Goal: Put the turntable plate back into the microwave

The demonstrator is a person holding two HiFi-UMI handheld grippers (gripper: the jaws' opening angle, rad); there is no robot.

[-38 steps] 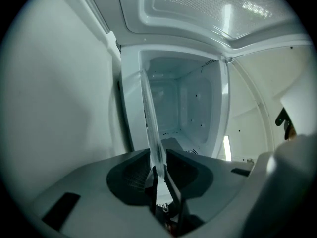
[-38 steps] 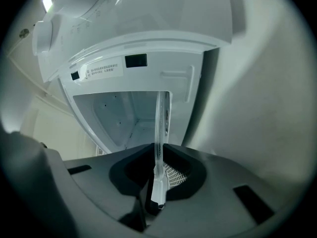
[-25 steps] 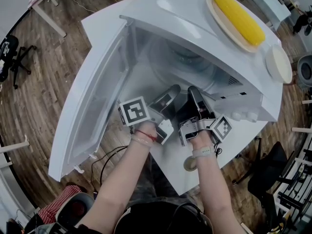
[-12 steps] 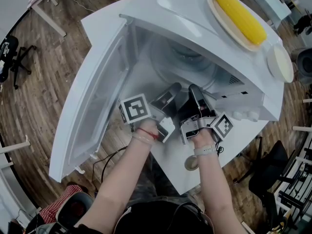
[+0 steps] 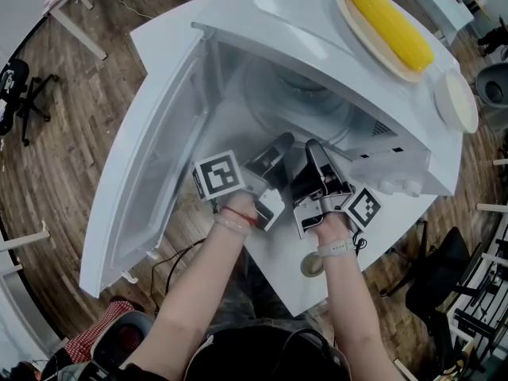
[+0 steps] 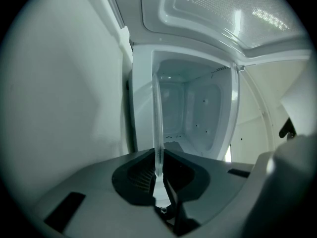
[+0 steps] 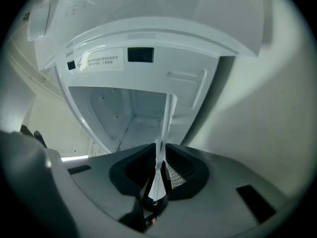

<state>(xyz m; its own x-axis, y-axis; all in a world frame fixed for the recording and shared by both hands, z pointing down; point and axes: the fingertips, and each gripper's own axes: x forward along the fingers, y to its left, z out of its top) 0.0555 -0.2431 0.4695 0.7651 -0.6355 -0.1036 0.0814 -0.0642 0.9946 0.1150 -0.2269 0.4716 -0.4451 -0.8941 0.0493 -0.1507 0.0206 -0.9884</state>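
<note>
The clear glass turntable plate (image 5: 295,94) lies partly inside the open microwave (image 5: 317,22), and both grippers hold its near rim. My left gripper (image 5: 278,145) has just been closing, with the rim between its jaws. In the left gripper view the plate (image 6: 157,123) shows edge-on as a thin glass band pinched in that gripper (image 6: 158,175). My right gripper (image 5: 314,151) sits just right of the left one. In the right gripper view the plate's edge (image 7: 166,120) runs up from the pads of that gripper (image 7: 159,165), and the white cavity lies beyond.
The microwave door (image 5: 151,157) hangs open to the left. On top of the microwave are a plate with a corn cob (image 5: 389,26) and a small white dish (image 5: 454,101). The control knobs (image 5: 393,187) are to the right of my right hand. Wooden floor surrounds the table.
</note>
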